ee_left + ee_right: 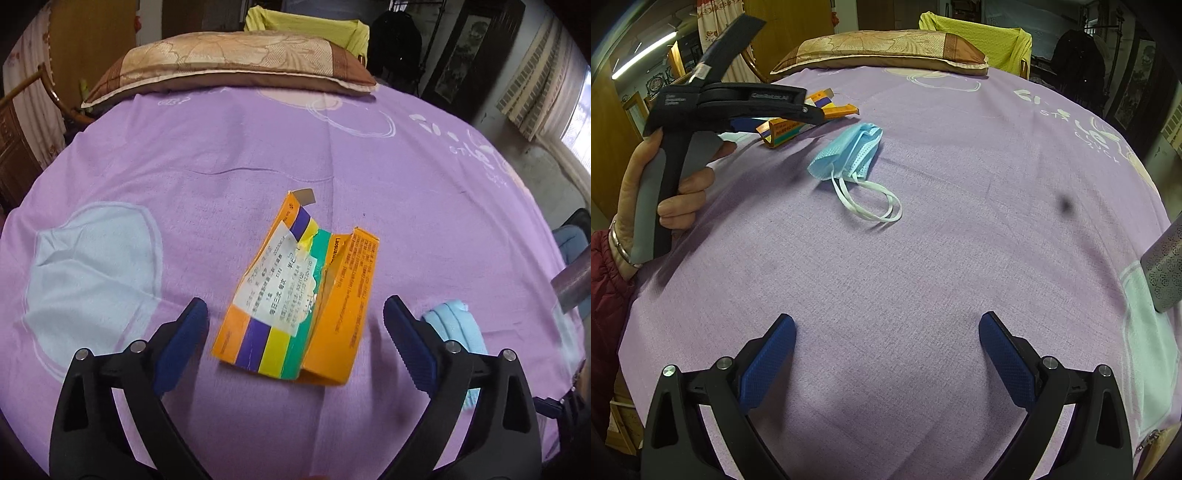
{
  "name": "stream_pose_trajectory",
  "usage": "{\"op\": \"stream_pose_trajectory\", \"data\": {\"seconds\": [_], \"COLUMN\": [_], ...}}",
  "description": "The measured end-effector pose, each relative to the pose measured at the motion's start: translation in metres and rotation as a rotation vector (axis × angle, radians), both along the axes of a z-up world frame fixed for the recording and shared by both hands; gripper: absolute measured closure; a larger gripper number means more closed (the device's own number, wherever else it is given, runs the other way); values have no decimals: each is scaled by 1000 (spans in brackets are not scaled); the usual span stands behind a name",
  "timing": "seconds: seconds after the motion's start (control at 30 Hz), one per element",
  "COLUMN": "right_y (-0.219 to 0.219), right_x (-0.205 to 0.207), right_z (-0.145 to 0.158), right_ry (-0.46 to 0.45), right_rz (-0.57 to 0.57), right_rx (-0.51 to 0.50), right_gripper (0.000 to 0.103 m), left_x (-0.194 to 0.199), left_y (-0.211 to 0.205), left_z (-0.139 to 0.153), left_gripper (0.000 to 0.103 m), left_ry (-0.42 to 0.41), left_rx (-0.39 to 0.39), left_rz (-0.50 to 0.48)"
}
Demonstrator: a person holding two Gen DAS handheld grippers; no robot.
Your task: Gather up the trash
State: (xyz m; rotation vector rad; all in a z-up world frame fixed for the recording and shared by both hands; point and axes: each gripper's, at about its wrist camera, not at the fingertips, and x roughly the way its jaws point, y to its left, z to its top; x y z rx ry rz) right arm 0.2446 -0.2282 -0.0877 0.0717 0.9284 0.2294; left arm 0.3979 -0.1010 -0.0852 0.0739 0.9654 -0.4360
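Observation:
A flattened, torn orange carton [295, 291] with purple, yellow and green stripes and a white label lies on the purple sheet [221, 147]. My left gripper [295, 306] is open, its blue pads standing wide on either side of the carton's near end without touching it. A crumpled blue face mask [849, 151] with white ear loops lies to the right of the carton [786, 129]; its edge [458, 328] shows behind my right-hand finger. My right gripper [886, 321] is open over bare sheet, nothing between its pads. A hand [683, 184] holds the left gripper [812, 118] over the carton.
A brown and beige pillow [229, 62] lies at the bed's far end, with a yellow cloth [306, 26] behind it. A perforated metal object [1163, 273] stands at the right edge. Wooden furniture and a curtain stand on the left.

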Motion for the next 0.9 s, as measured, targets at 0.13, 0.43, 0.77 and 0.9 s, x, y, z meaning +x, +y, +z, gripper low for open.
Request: {"op": "stream_pose_trajectory", "data": {"seconds": [0.13, 0.43, 0.77, 0.9], "right_y": [0, 2, 5, 7], "right_x": [0, 2, 7, 9], "right_z": [0, -1, -1, 0], "right_ry": [0, 2, 3, 9], "right_rz": [1, 0, 0, -5], "right_rx": [-1, -16, -29, -35], "right_gripper": [4, 4, 4, 4], "left_x": [5, 11, 31, 28], "left_y": [-4, 9, 54, 48], "left_z": [-7, -13, -10, -10], "left_gripper": [10, 6, 6, 6], "left_ry": [-4, -18, 10, 2], "left_rx": [54, 156, 152, 168], "left_rz": [17, 116, 276, 251]}}
